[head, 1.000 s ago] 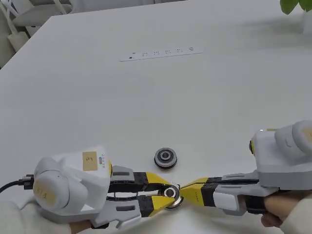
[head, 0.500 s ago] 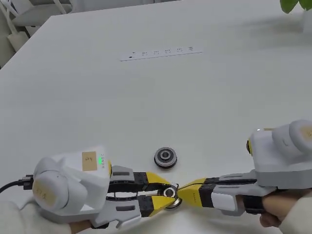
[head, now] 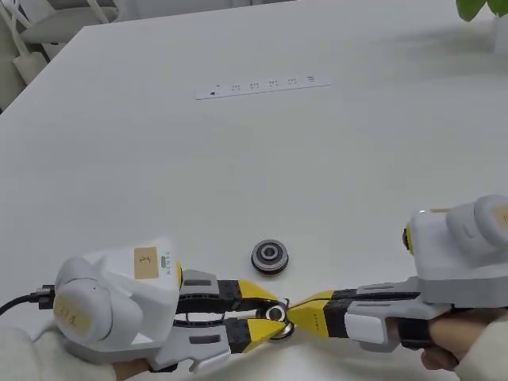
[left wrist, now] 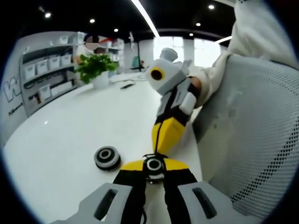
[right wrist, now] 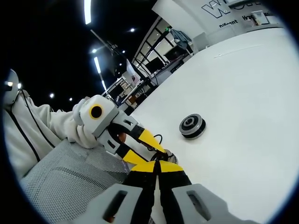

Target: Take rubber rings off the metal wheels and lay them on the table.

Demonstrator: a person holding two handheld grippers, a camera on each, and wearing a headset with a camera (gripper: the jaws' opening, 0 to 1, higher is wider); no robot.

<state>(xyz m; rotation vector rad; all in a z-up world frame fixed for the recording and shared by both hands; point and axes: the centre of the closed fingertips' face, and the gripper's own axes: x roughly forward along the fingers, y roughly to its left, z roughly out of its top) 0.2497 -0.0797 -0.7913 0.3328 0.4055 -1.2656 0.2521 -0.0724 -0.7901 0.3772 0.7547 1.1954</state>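
My left gripper (head: 270,314) comes in from the lower left, shut on a small metal wheel (head: 275,314) held just above the table's near edge. In the left gripper view the wheel (left wrist: 153,164) sits between the yellow fingertips (left wrist: 133,165). My right gripper (head: 290,312) reaches in from the right, jaws closed together, pinching the rubber ring at that wheel's rim. Its tips (right wrist: 157,164) meet the left gripper (right wrist: 122,132) in the right gripper view. A second wheel with a black ring (head: 269,257) lies flat on the table, a little beyond both grippers (left wrist: 107,157) (right wrist: 192,125).
A white power strip (head: 262,86) lies far back on the white table (head: 238,175). A green plant (head: 476,8) (left wrist: 96,70) stands at the far right corner. A mesh chair back (left wrist: 252,140) is close behind the near table edge.
Almost nothing differs. The right gripper has wavered slightly at the held wheel, and both grippers stay locked at the same spot.
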